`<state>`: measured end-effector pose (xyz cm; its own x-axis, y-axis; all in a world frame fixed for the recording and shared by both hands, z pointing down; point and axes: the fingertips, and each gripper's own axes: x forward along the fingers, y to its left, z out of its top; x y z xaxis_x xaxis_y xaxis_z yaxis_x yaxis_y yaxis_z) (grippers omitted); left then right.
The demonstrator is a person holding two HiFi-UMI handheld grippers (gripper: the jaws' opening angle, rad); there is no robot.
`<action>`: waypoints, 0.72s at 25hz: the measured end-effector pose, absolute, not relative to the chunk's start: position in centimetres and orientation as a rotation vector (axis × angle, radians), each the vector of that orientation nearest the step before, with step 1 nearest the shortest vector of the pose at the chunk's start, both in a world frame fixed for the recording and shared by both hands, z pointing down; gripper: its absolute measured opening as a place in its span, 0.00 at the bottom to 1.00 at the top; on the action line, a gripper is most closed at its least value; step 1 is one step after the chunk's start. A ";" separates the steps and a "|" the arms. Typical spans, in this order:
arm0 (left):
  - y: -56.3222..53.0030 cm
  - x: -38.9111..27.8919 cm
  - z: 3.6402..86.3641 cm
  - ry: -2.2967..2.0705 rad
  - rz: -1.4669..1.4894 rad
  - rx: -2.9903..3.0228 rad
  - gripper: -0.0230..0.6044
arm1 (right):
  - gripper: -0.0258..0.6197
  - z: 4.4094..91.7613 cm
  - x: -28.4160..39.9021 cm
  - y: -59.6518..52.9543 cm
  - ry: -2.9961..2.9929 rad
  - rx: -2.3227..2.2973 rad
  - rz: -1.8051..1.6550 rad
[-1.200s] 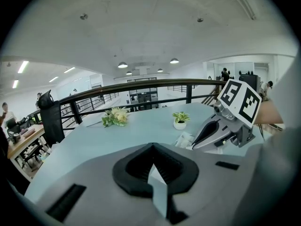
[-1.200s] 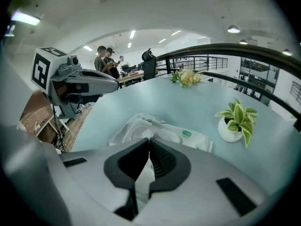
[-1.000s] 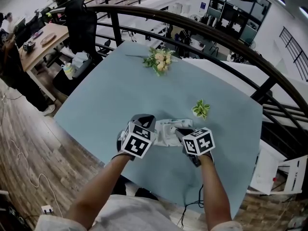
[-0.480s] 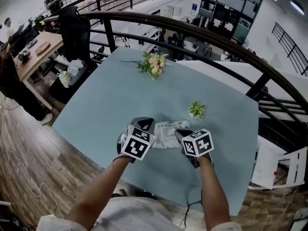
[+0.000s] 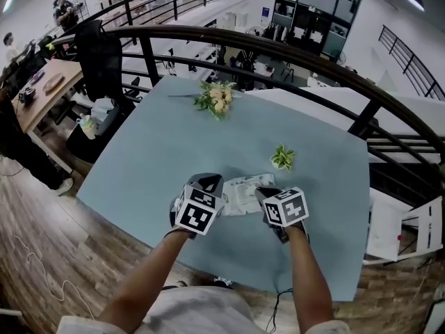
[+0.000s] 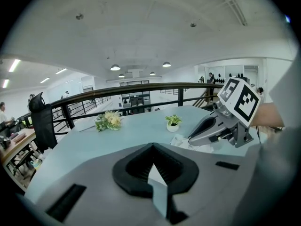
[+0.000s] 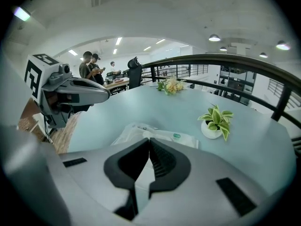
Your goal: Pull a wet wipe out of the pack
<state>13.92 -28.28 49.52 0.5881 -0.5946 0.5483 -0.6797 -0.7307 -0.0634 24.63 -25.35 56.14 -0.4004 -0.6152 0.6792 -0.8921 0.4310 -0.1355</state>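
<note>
A white wet wipe pack (image 5: 243,188) lies on the pale blue table (image 5: 160,152), between my two grippers. My right gripper (image 5: 263,192) rests its tips on the pack's top. In the right gripper view the pack (image 7: 164,136) lies just beyond the jaws (image 7: 149,140), which are shut, and a white fold of wet wipe (image 7: 145,134) stands up into their tips. My left gripper (image 5: 211,181) is beside the pack's left edge. Its jaws (image 6: 151,146) are shut with nothing seen in them. The left gripper view has the right gripper (image 6: 190,137) touching the pack (image 6: 182,141).
A small potted plant (image 5: 282,158) stands just behind the pack. A bunch of flowers (image 5: 215,97) lies at the table's far side. A dark railing (image 5: 278,47) curves round behind the table. The table's near edge is close under my arms.
Both grippers and the pack keep their places. Only the head view has shifted slightly.
</note>
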 end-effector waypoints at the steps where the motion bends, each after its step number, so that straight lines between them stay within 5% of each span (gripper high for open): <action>1: -28.3 13.8 49.4 -1.072 0.829 2.667 0.02 | 0.05 56.0 24.6 -25.3 -2.137 1.287 0.670; 18: -27.5 13.0 48.3 -1.001 0.798 2.739 0.02 | 0.05 53.8 25.5 -24.5 -2.058 1.601 0.650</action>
<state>12.96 -27.55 48.29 0.6427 -0.5667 0.5155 -0.6289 -0.7746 -0.0675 25.49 -24.48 53.82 -0.2247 -0.7604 0.6093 -0.9724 0.2149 -0.0905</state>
